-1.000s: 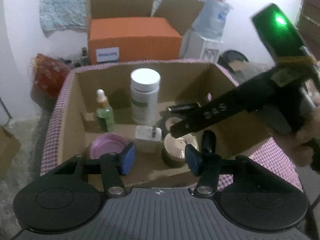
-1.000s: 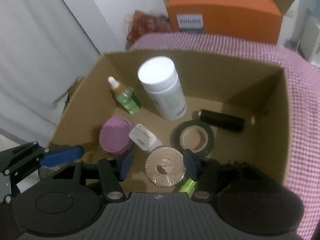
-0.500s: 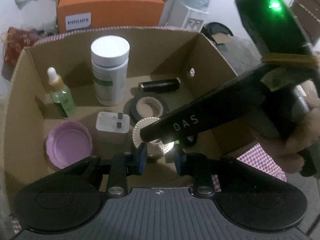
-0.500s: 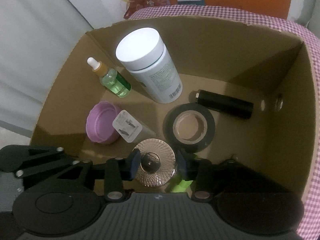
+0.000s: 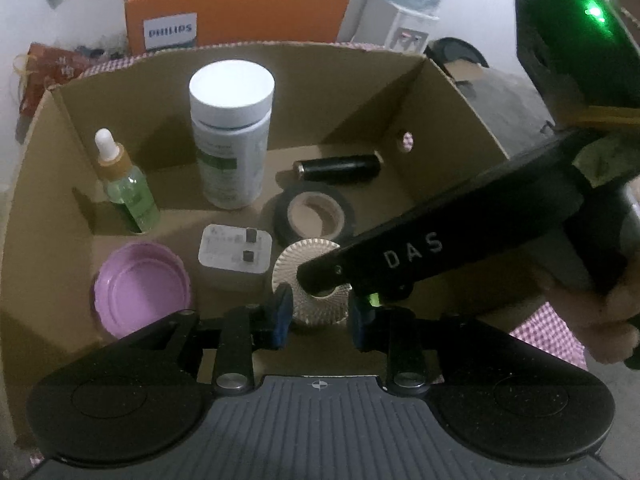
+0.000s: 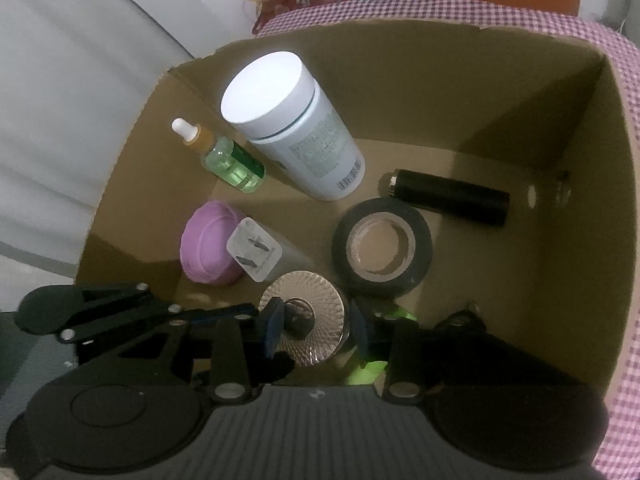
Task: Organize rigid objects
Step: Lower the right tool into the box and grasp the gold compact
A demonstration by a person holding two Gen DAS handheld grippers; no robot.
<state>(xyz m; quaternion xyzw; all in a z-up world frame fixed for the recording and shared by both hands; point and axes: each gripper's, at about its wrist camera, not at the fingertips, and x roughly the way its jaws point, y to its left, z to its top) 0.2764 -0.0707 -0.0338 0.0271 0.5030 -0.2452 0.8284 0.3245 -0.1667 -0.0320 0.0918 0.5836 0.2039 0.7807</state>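
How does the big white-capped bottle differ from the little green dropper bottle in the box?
The white-capped bottle is much bigger and wider than the green dropper bottle. Its body is opaque white with a printed label; the dropper bottle is see-through green. Its cap is broad and flat; the dropper's top is a narrow white bulb on an amber collar. Both stand upright, side by side, in the cardboard box.

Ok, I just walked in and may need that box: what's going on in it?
A person holds tongs in each hand, both down inside the cardboard box at the ribbed metallic jar. The right tongs are closing with the jar between their fingers; whether the pads press it yet is unclear. The left tongs, opening slightly, point at the jar and grip nothing. The white bottle, dropper bottle, purple lid, plug, tape roll and black cylinder sit untouched.
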